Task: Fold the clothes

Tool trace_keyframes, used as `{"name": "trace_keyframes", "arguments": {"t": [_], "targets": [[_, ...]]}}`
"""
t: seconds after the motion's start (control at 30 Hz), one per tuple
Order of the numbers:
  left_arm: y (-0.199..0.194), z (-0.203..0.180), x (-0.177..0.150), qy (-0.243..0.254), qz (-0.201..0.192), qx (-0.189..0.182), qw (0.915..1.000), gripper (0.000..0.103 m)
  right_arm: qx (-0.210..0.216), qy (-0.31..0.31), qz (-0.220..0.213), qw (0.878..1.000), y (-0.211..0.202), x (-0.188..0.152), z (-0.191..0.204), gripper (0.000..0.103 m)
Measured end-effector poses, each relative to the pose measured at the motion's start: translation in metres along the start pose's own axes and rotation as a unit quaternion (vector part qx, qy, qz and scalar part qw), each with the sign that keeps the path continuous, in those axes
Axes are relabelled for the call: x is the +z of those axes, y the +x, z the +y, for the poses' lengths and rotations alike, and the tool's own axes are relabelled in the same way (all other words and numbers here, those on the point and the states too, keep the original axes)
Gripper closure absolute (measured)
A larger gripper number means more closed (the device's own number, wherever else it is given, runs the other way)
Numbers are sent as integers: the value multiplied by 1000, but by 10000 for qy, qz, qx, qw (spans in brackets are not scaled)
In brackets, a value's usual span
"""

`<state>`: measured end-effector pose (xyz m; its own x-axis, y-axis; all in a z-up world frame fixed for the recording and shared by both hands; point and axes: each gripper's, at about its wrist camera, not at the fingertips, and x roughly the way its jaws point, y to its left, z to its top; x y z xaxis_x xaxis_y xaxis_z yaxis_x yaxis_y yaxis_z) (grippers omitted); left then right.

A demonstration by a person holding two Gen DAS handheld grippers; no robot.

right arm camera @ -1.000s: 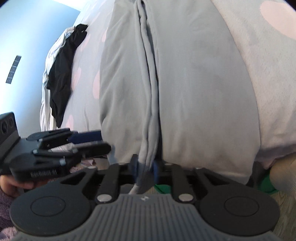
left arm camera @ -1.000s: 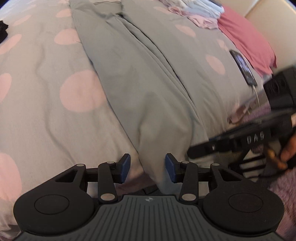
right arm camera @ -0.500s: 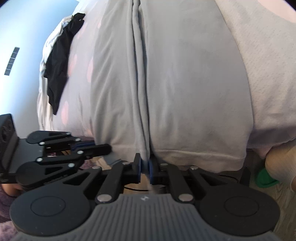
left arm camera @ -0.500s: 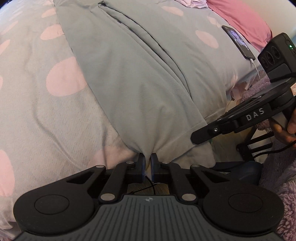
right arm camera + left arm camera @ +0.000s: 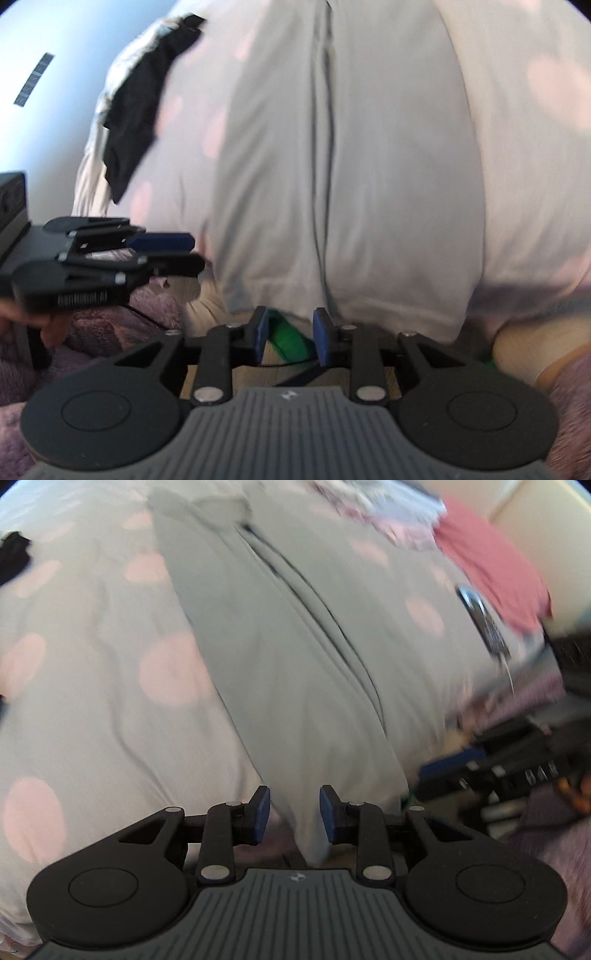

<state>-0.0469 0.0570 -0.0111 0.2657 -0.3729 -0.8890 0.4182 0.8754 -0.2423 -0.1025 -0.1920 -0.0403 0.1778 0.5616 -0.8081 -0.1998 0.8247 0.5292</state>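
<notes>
Left gripper (image 5: 294,814) and right gripper (image 5: 287,335) just opened, grey garment (image 5: 280,657) released

The right hand-held gripper (image 5: 287,338) has just been opening, jaws apart and empty, just short of the grey garment's (image 5: 369,184) near hem on the bed (image 5: 535,110). The left hand-held gripper (image 5: 177,254) hovers at left.

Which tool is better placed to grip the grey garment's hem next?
Left, probably. Both tools' jaws have just been opening; a corner of the grey garment hangs inside the left tool, while the right tool frames only something green below the hem.
</notes>
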Motion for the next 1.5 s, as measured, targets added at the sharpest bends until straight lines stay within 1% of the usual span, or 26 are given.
{"name": "trace_keyframes", "arguments": {"t": [0.07, 0.17, 0.2, 0.27, 0.43, 0.57, 0.63, 0.73, 0.9, 1.13, 1.27, 1.37, 1.43, 1.47, 1.5], "targets": [[-2, 5, 12, -101, -169, 153, 9997, 76, -123, -93, -238, 9996, -9, 9, 1, 72], [-2, 13, 32, -200, -316, 363, 9986, 76, -495, -121, -553, 9972, -16, 22, -5, 73], [0, 14, 39, -211, -370, 418, 9982, 76, -597, -102, -637, 9961, -19, 27, -8, 75], [2, 19, 51, -192, -463, 488, 9976, 76, -767, -65, -791, 9939, -23, 37, -15, 82], [18, 27, 87, -159, -728, 562, 9956, 76, -1133, -205, -1130, 9869, -34, 73, -31, 83], [30, 35, 118, -164, -970, 608, 9933, 76, -1469, -323, -1415, 9784, -28, 107, -39, 83], [37, 41, 133, -175, -1076, 621, 9921, 76, -1584, -317, -1558, 9745, -16, 125, -37, 83], [50, 51, 152, -225, -1190, 675, 9903, 76, -1693, -387, -1761, 9689, -9, 146, -44, 83], [71, 70, 180, -318, -1347, 706, 9879, 76, -1684, -611, -2084, 9615, -1, 177, -51, 83], [99, 106, 223, -655, -1511, 665, 9841, 76, -1518, -766, -2195, 9607, 20, 235, -62, 83], [112, 126, 243, -816, -1662, 598, 9809, 77, -1466, -886, -2149, 9615, 44, 266, -67, 83], [115, 140, 257, -957, -1798, 882, 9751, 76, -1484, -929, -2166, 9604, 58, 288, -74, 87], [120, 153, 265, -1145, -1771, 1005, 9723, 64, -1479, -961, -2221, 9589, 63, 303, -79, 91], [123, 160, 267, -1240, -1784, 967, 9713, 63, -1499, -970, -2250, 9579, 64, 310, -81, 97], [125, 165, 270, -1286, -1797, 924, 9709, 62, -1519, -960, -2271, 9571, 65, 316, -84, 100]]}}
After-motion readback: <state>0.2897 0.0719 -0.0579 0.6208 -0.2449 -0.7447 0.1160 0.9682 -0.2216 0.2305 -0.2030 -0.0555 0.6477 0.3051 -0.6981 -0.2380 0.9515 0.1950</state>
